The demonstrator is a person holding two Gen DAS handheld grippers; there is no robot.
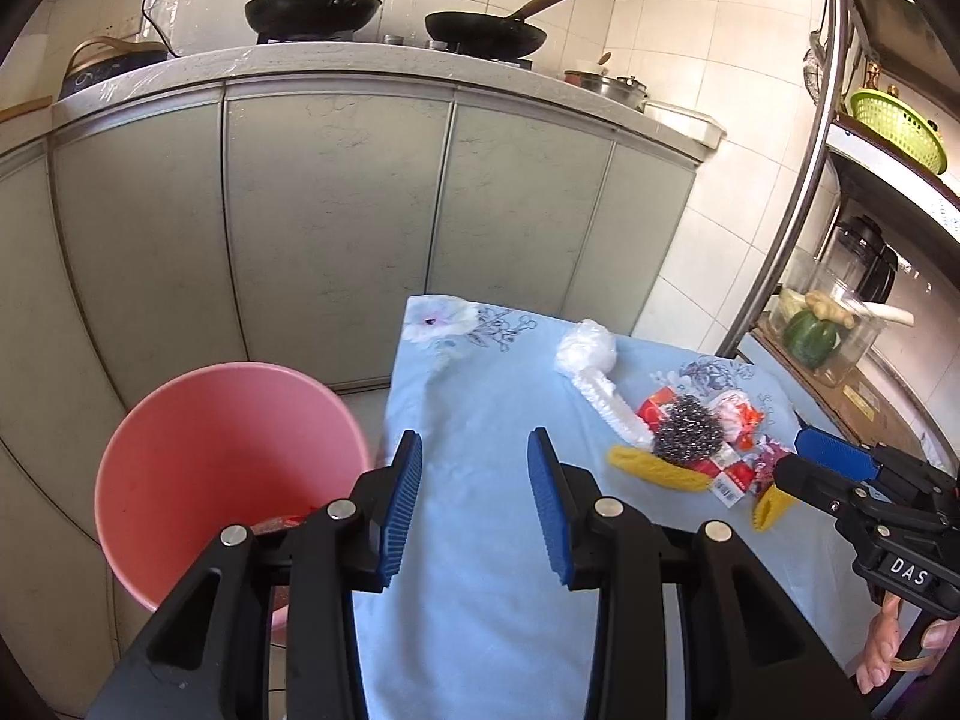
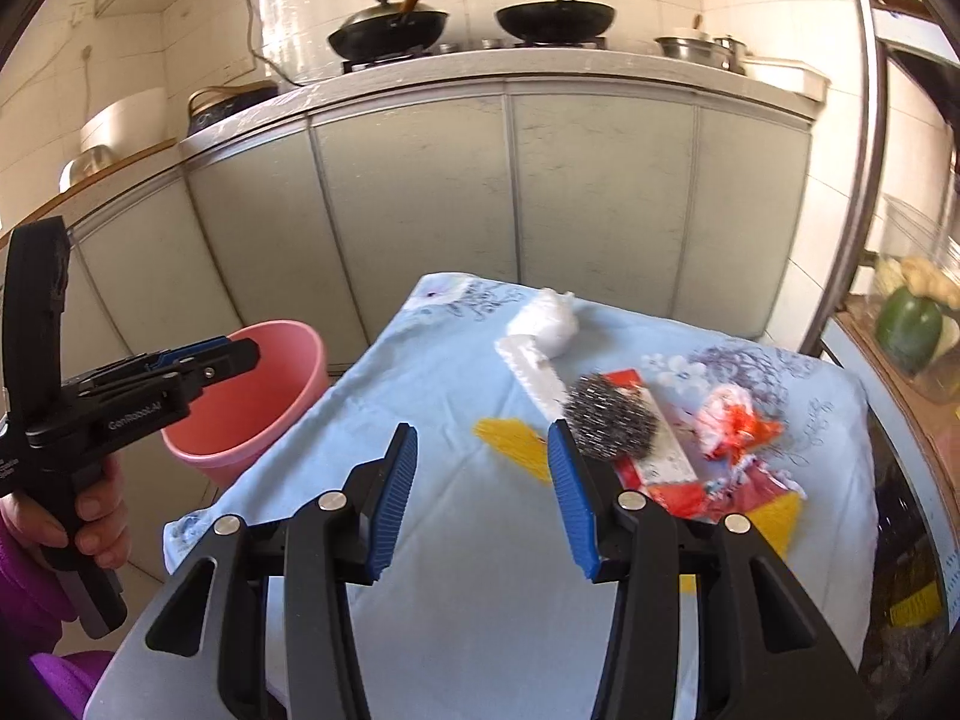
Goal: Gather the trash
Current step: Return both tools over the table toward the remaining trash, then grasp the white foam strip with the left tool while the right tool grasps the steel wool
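A pink bin stands on the floor left of a table covered in light blue cloth. Something red lies in the bin's bottom. On the cloth lies a heap of trash: a white plastic bag, a white foam net, a steel wool ball, a yellow foam net and red wrappers. My left gripper is open and empty, over the table's left edge beside the bin. My right gripper is open and empty, just short of the steel wool ball and the yellow net.
Grey cabinet doors under a counter with two woks close off the far side. A metal rack with a green pepper and a green basket stands right of the table. A hand holds the left gripper near the bin.
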